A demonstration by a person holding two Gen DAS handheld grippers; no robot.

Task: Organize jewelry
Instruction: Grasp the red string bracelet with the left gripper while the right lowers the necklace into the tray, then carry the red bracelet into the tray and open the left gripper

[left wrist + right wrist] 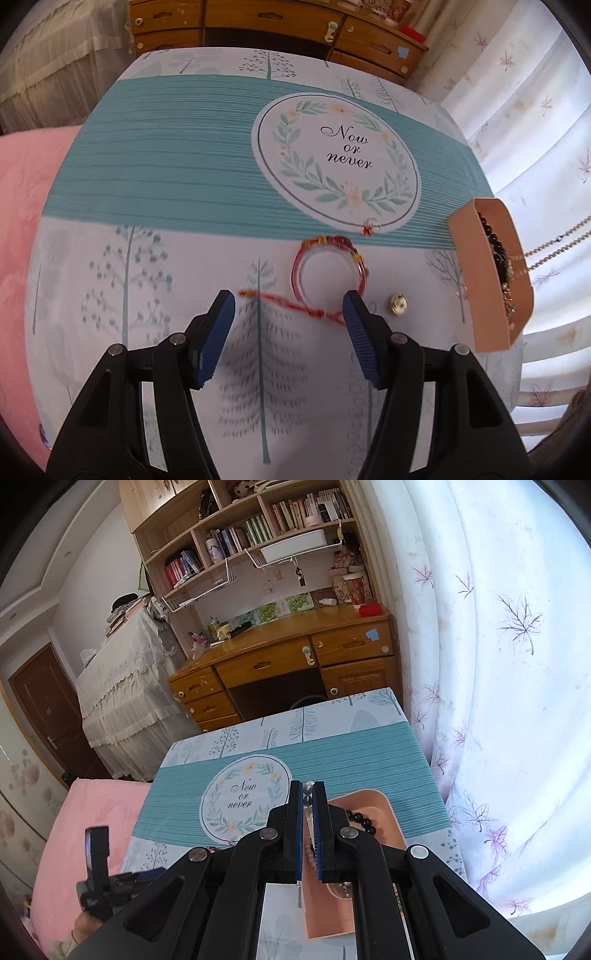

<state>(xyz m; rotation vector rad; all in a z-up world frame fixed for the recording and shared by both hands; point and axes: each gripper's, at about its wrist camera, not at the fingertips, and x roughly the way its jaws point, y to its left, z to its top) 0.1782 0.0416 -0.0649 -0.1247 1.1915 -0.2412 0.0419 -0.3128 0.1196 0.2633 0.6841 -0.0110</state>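
My left claw [289, 308] hangs low over the tabletop [155, 177] with its blue pads spread wide and nothing between them. Just beyond its tips lies the red bracelet [330, 266], a ring of red cord with gold bits, its loose tail [291, 304] trailing across the gap between my pads. A small gold ring [398, 304] sits just beside the right pad, and a tiny red-and-silver charm [370, 226] lies a little farther in, on the rim of the printed wreath circle. At the tabletop's right edge stands the peach jewelry box [476, 273], holding dark beads and chains, with a pale chain [554, 245] draped over its far wall. My right claw [306, 797] is pinched nearly closed on a string of pale beads [308, 794], held above that box [384, 805], where a black bead bracelet [364, 821] lies inside.
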